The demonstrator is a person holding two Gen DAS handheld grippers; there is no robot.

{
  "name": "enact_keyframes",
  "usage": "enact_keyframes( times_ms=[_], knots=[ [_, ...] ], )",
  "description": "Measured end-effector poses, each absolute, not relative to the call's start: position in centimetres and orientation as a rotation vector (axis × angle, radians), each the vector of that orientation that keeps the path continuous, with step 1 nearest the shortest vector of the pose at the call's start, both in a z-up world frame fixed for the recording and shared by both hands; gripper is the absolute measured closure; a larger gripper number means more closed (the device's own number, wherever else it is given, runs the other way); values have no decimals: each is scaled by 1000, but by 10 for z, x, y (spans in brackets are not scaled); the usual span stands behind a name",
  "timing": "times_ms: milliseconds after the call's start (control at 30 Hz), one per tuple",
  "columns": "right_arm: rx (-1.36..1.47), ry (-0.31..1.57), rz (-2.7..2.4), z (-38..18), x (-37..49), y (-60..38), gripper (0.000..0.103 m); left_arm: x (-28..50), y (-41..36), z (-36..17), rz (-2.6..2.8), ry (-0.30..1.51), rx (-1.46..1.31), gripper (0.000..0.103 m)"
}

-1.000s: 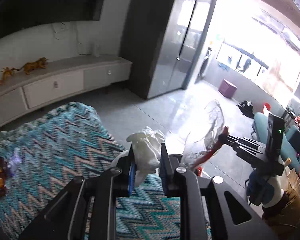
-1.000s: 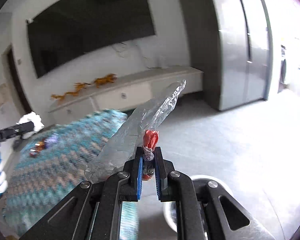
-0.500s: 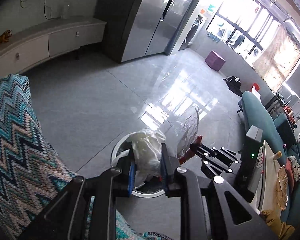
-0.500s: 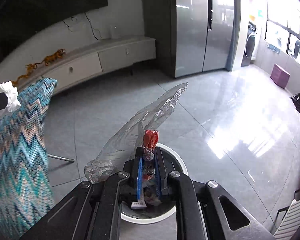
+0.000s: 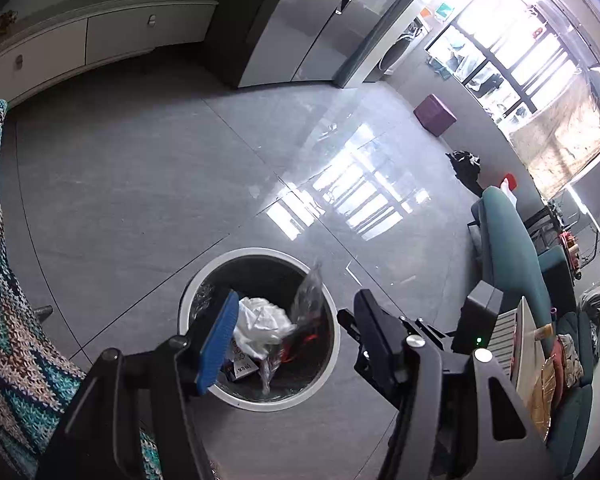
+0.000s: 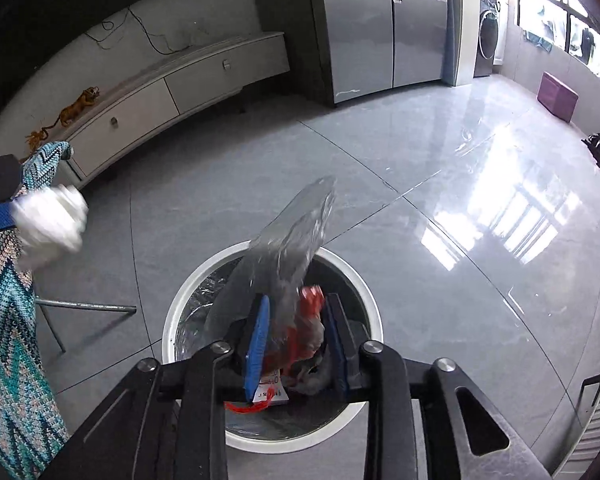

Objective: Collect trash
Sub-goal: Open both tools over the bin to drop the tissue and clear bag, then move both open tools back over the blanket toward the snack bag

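Spreading, both tongs (image 5: pixel 292 312) (image 6: pixel 298 334) just opened; tissue (image 5: pixel 262 320), wrapper (image 6: pixel 296 320) loose between pads over bin (image 6: pixel 370 300).

A home living room: glossy grey tiled floor (image 5: pixel 148 184), long white TV cabinet (image 6: pixel 188 80) with drawers, teal sofa (image 5: pixel 508 248), washing machine (image 6: pixel 489 36) beyond, large sunlit windows (image 5: pixel 512 40).

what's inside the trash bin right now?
Inside the trash bin: a white crumpled tissue, a clear plastic bag over a red wrapper, and printed scraps. The dark liner's bottom is covered.
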State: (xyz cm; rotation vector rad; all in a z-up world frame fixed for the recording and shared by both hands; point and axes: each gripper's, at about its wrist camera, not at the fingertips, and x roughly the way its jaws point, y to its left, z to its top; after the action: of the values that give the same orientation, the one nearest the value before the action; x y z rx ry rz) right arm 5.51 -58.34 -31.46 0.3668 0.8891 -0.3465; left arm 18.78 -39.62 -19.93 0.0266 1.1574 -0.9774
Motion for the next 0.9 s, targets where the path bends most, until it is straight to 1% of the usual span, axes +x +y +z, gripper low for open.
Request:
enact_keyframes(
  times_ms=[133,267,367,633,700,767,900],
  knots=[
    [376,881,-350,-310,51,-582,63,188,-389,-193,-968,1137,19,45],
    [369,854,-355,-292,45,-576,57,186,-360,-170,-933,1055,43,45],
    [349,811,-357,-268,42,-567,50,182,-339,-149,-899,978,58,45],
    [277,678,-315,-195,38,-534,45,178,-256,-97,-752,785,65,45],
    [255,645,-291,-177,39,-520,44,178,-230,-85,-696,738,61,41],
    [233,614,-266,-161,41,-505,42,181,-204,-73,-641,694,50,32],
    [183,557,-208,-129,47,-468,39,183,-157,-48,-542,613,23,30]
  ],
)
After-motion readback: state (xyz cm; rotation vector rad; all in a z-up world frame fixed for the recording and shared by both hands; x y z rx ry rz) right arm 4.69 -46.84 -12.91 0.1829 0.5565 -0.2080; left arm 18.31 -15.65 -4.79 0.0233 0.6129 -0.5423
